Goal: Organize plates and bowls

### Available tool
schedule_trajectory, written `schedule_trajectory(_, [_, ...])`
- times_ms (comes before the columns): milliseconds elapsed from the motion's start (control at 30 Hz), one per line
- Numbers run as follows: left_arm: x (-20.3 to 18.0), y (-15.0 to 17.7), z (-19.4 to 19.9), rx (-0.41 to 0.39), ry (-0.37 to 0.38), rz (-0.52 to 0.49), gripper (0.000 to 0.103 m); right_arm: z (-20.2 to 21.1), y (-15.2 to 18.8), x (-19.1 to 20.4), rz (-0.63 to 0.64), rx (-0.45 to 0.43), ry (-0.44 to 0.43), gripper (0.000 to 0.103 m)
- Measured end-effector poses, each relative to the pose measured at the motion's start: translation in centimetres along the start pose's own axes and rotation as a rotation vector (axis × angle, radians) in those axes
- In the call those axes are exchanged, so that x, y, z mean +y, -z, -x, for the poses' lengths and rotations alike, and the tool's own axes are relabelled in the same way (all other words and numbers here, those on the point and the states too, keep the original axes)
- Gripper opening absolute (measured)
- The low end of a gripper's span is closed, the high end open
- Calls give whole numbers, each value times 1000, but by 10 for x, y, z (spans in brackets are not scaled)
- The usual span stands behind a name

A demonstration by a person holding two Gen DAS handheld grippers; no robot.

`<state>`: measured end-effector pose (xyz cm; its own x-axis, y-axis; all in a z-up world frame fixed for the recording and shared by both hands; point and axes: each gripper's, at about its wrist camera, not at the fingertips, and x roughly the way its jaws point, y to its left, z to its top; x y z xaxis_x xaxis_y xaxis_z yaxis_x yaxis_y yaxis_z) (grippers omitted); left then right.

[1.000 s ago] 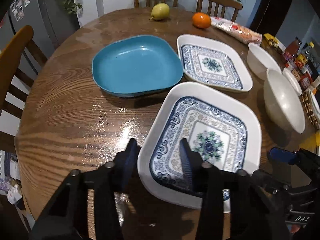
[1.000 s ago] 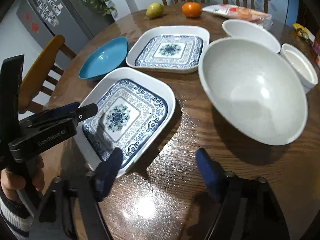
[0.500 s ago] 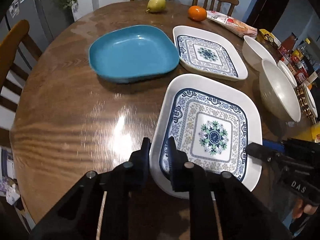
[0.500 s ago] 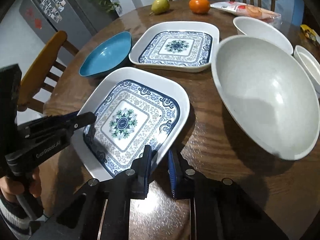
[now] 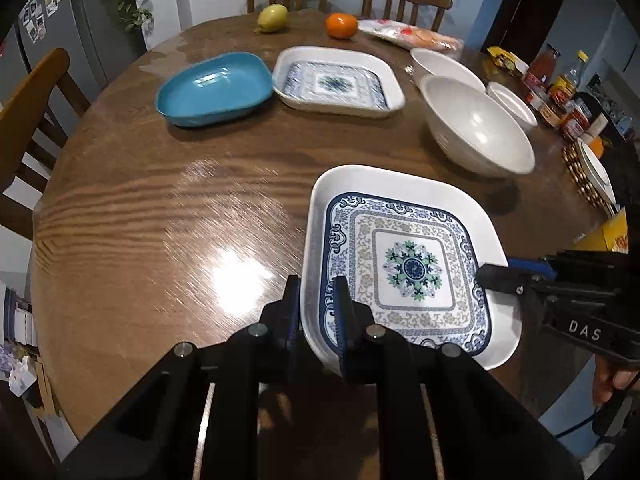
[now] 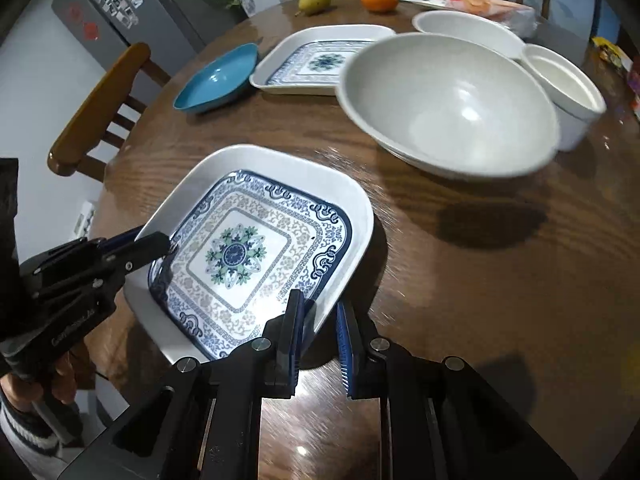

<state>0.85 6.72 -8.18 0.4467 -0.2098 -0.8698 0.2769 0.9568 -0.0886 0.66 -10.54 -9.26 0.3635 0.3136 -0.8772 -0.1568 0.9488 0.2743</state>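
Bare wood is lying open to the left of the patterned plate (image 5: 404, 268), out to the round table (image 5: 160, 216) edge. Your left gripper (image 5: 316, 304) is pinching its near-left rim, and your right gripper (image 6: 318, 324) is clamping the opposite rim. A big white bowl (image 6: 448, 108) is sitting near on the right; the second patterned plate (image 5: 336, 80) and blue dish (image 5: 212, 88) are sitting well apart.

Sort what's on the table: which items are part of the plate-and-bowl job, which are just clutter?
Job items:
- near patterned plate, both grippers shut on its rim
- far patterned plate
- blue dish
- large white bowl
- two smaller white bowls

Clutter:
- pear
- orange
- snack packet
- jars and bottles
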Motion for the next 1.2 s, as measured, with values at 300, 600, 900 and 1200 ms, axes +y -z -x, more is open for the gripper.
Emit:
schedule_trajectory(300, [-28, 12, -11, 43, 6, -16, 13, 9, 19, -26, -11, 2, 19, 18])
schedule_trajectory(600, [-23, 9, 4, -4, -32, 9, 37, 24, 18, -32, 5, -41, 12, 39])
schedule_trajectory(900, [2, -12, 28, -87, -30, 95, 38, 59, 3, -44, -73, -122, -104, 39])
schedule_trajectory(1200, [16, -67, 41, -151, 10, 101, 37, 71, -35, -37, -108, -157, -193, 39])
